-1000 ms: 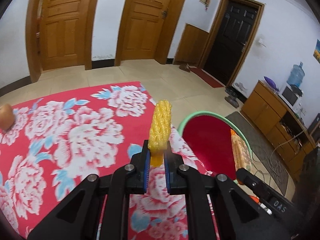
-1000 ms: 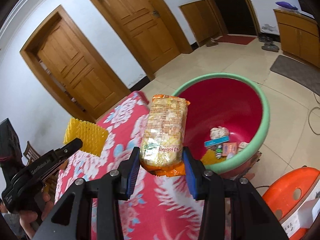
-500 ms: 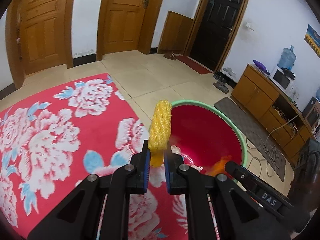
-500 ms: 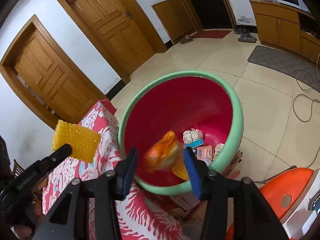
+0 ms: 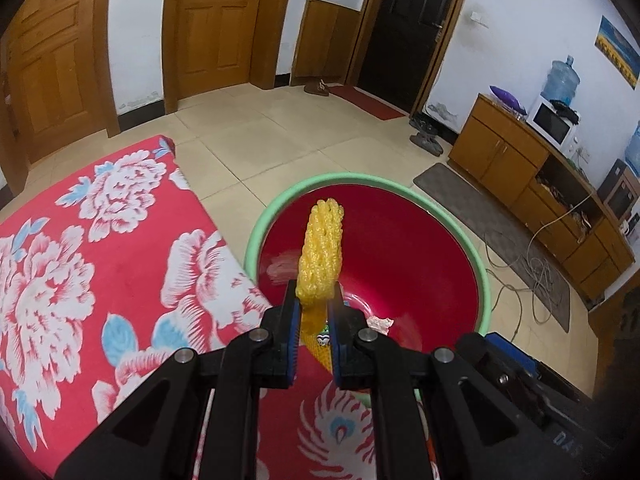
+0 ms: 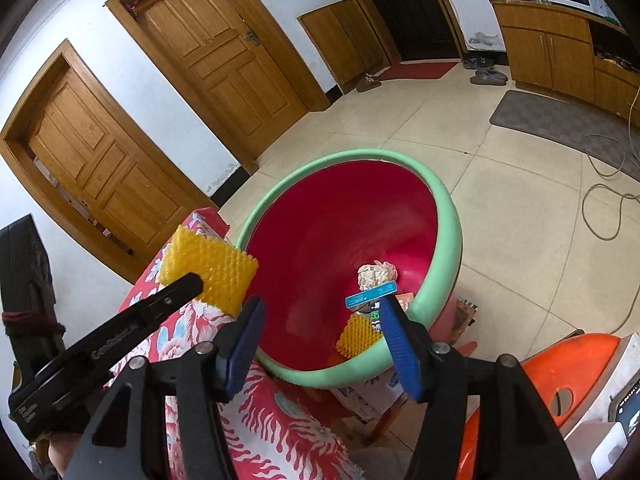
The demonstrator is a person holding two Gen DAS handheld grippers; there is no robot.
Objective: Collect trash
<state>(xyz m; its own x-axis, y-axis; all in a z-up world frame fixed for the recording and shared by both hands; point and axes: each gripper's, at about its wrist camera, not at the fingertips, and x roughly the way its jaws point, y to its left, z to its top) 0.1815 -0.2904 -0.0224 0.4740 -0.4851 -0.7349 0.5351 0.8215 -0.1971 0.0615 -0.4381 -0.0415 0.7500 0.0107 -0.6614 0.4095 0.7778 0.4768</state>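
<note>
While I lean over the table's edge, the floral red tablecloth (image 5: 100,280) fills everything from seven to ten o'clock in my left wrist view, and the big red basin (image 6: 344,232) with its green rim sits just off the cloth's corner, at about four o'clock from it. Down in the basin lie a yellow foam net (image 6: 356,338), a crumpled paper wad (image 6: 374,274), a blue carton (image 6: 372,294) and a small box, bunched near the five o'clock wall in my right wrist view. My left gripper (image 5: 314,308) is clamped tight on another yellow foam sleeve (image 5: 322,256), which stands up at twelve o'clock over the basin's near rim. My right gripper (image 6: 320,340) is spreading its jaws with nothing between them, pointed down into the basin.
</note>
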